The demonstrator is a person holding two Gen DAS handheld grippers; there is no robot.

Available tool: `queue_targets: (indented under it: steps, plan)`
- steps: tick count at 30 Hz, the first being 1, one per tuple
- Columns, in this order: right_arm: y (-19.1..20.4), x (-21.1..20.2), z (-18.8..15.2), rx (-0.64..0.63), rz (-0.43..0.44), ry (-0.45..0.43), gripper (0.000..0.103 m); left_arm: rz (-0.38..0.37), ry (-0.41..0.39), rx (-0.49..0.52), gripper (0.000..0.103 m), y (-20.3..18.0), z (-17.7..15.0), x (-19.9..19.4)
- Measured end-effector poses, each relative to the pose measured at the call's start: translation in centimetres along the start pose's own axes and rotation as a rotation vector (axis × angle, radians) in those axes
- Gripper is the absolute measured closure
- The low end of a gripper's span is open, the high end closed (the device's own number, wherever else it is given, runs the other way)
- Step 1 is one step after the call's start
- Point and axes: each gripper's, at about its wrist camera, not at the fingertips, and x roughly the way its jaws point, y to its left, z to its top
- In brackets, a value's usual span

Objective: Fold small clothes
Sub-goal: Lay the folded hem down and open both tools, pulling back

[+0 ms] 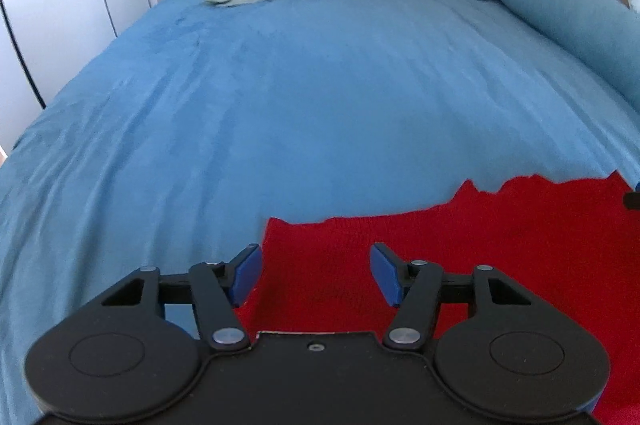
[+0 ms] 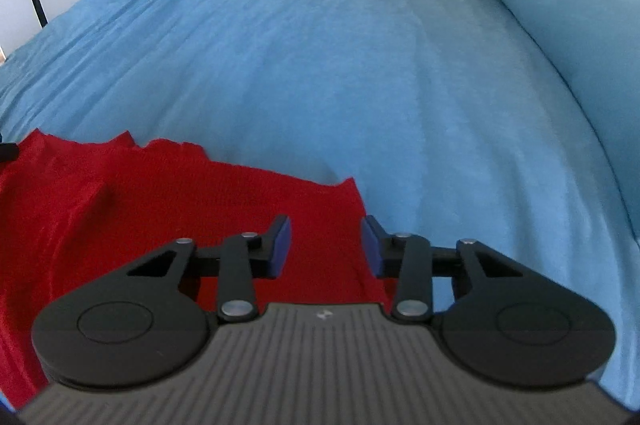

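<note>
A red knitted garment (image 1: 460,249) lies spread at the near edge of the blue-covered bed (image 1: 300,97). The left gripper (image 1: 316,273) and right gripper (image 2: 326,245) hang part open over its far corners, holding nothing. Risk: the pads pinch the bedcover with the knit, or catch one layer, skewing the fold.

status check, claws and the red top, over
Left claw open over red top's left corner. Right claw open over its right corner. Top flat on blue bedspread, nothing in the way.
</note>
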Motion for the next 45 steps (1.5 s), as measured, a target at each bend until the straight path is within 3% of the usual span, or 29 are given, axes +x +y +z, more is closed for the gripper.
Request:
queue_targets:
  steps: [3, 5, 7, 14, 17, 21, 24, 26, 27, 28, 34, 39, 45]
  plan:
    - [0.6, 0.8, -0.5, -0.026, -0.008, 0.012, 0.051, -0.006, 0.020, 0.001, 0.042, 0.2, -0.1, 0.9]
    - [0.5, 1.6, -0.7, -0.029, -0.013, 0.020, 0.062, -0.006, 0.026, -0.011, 0.042, 0.4, 0.1, 1.1]
    - [0.3, 1.7, -0.6, -0.028, -0.019, 0.015, 0.083, -0.003, 0.028, -0.016, 0.042, 0.6, 0.1, 1.3]
    - [-2.3, 0.4, 0.3, 0.066, -0.055, -0.059, 0.084, 0.005, 0.020, -0.018, 0.042, 0.5, 0.6, 1.6]
    - [-3.5, 1.8, 0.0, 0.137, -0.073, -0.006, 0.084, 0.024, 0.030, -0.027, 0.042, 0.7, 0.5, 2.3]
    - [-3.3, 2.4, -0.8, 0.109, -0.108, -0.003, 0.084, 0.055, 0.036, -0.059, 0.042, 1.3, 0.1, 2.4]
    - [-3.0, 1.7, -1.0, 0.106, -0.111, -0.016, 0.079, 0.078, 0.029, -0.079, 0.043, 1.8, -0.1, 1.2]
    - [-2.7, -0.2, -1.4, 0.097, -0.077, -0.064, 0.062, 0.074, -0.010, -0.092, 0.042, 1.9, -0.4, -0.9]
    - [-2.3, -1.5, -1.9, 0.087, -0.047, -0.093, 0.046, 0.065, -0.023, -0.089, 0.042, 1.6, -0.7, -2.0]
    - [-2.0, -2.7, -2.3, 0.081, -0.023, -0.116, 0.043, 0.054, -0.028, -0.081, 0.042, 1.3, -1.1, -3.1]
    - [0.6, -8.0, -7.2, 0.062, 0.107, -0.070, 0.042, -0.080, 0.054, -0.068, 0.037, -1.8, -5.9, -6.7]
    - [2.0, -8.5, -11.5, 0.072, 0.110, 0.029, 0.042, -0.093, 0.158, -0.097, 0.037, -2.6, -10.4, -6.8]
    - [1.3, -9.0, -13.7, 0.099, 0.074, 0.004, 0.042, -0.103, 0.199, -0.067, 0.031, -1.9, -11.9, -7.0]
